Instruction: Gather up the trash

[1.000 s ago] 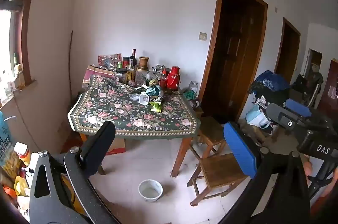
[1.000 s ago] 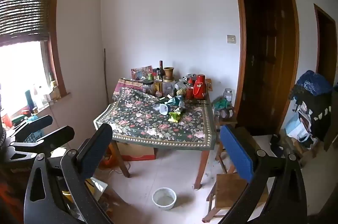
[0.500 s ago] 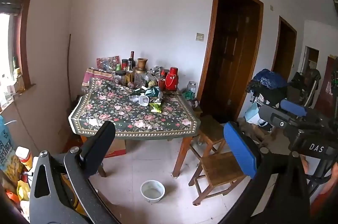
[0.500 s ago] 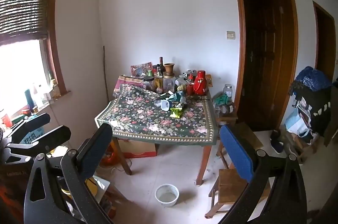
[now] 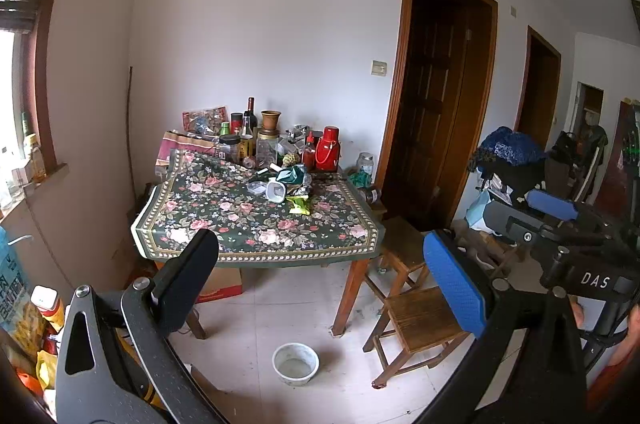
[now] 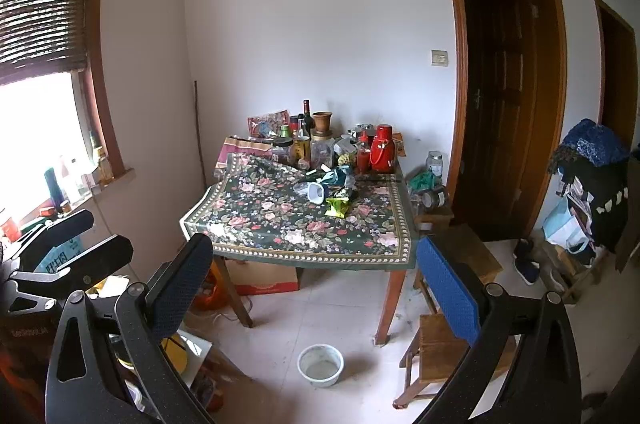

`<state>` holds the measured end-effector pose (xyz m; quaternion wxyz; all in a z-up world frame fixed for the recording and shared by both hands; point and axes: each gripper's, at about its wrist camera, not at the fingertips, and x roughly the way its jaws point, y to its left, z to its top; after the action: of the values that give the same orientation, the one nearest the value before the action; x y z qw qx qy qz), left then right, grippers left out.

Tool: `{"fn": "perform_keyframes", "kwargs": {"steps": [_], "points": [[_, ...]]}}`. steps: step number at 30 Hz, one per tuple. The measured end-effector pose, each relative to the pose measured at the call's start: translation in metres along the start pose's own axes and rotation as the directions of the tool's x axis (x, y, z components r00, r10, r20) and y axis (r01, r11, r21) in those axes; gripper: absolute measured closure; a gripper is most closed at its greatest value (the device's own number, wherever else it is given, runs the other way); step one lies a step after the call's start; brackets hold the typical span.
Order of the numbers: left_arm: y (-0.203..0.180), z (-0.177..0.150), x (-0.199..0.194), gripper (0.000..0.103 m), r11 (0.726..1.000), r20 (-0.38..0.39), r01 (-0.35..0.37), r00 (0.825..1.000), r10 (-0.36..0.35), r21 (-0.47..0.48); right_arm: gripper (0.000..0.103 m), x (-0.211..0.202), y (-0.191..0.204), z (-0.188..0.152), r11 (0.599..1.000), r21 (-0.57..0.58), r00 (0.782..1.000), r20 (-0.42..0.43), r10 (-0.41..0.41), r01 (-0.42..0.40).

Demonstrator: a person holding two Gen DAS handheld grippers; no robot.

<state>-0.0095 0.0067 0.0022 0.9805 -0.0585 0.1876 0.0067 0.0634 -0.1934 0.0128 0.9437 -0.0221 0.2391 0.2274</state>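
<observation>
Both grippers have drifted a little nearer the table [image 5: 256, 224] over the last second, and the view has swung slightly, so the floral cloth sits a touch larger in each wrist view; nothing on it has been disturbed. The left gripper [image 5: 320, 264] stands wide apart and carries nothing, and the right gripper [image 6: 316, 264] is likewise spread wide and bare. The trash lies in a loose cluster on the table toward its far right side, in front of the row of bottles and jars along the far edge: a yellow-green wrapper [image 5: 300, 205] nearest the viewer, a tipped white cup [image 5: 276, 191] just beside it, and a crumpled teal bag [image 5: 291, 175] behind, close to the red thermos [image 5: 328, 148]. A white bowl [image 5: 295, 364] sits on the floor near the table's front right leg, and a wooden stool [image 5: 420, 320] stands to its right. The approach is barely begun: the litter is well apart from both tools, and the stool may get in the way.
</observation>
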Motion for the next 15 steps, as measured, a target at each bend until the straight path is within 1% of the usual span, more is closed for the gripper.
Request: {"fn": "perform_keyframes", "kwargs": {"steps": [15], "points": [[-0.001, 0.0022, -0.0012, 0.0, 1.0, 0.001, -0.007, 1.0, 0.007, -0.001, 0.002, 0.0043, 0.006, 0.0031, 1.0, -0.012, 1.0, -0.01, 0.007, -0.007]]}}
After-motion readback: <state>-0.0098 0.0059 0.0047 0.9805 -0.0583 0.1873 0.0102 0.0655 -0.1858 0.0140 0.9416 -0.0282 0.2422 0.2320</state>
